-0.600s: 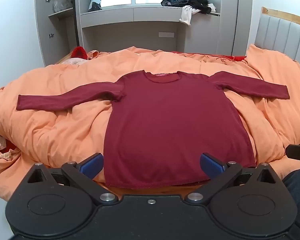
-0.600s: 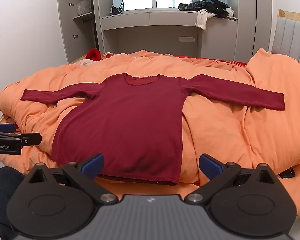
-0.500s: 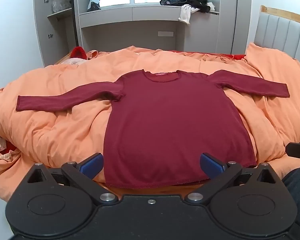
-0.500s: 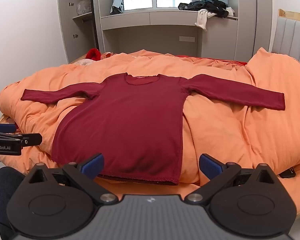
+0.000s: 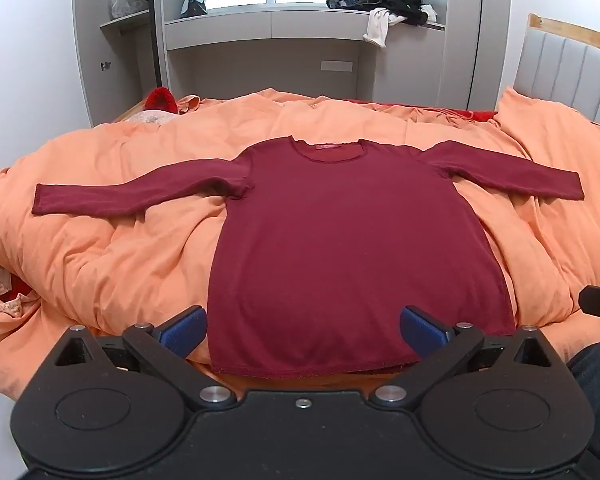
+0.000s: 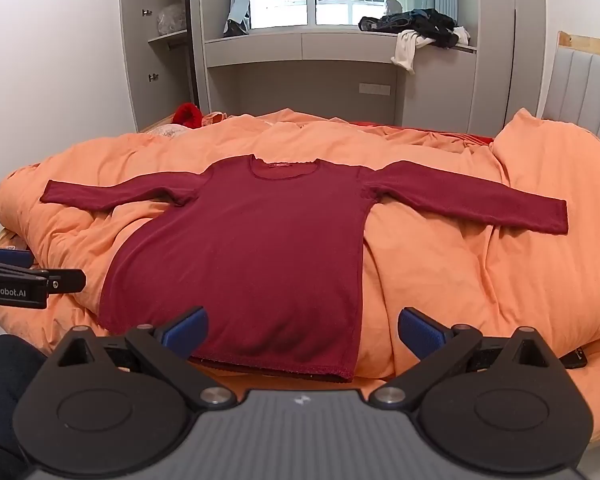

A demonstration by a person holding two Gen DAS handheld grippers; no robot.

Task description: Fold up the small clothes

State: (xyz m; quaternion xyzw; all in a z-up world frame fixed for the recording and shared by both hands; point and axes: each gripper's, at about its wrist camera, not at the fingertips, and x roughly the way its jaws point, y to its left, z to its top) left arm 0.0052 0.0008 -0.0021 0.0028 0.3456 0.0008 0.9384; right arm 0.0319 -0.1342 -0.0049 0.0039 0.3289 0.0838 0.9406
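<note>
Dark-red long-sleeved knit top [image 5: 352,248] lies flat on the orange duvet [image 5: 112,248]; soft, light, floppy. Both our tools, left [image 5: 303,330] and right [image 6: 302,332], spread wide, empty; we'd pinch a sleeve cuff [image 6: 556,216].

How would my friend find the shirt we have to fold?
Look at the big bed with the puffy orange duvet. Spread flat on it lies a dark red long-sleeved shirt, both sleeves stretched out sideways. It is the only dark red thing lying flat there.
</note>
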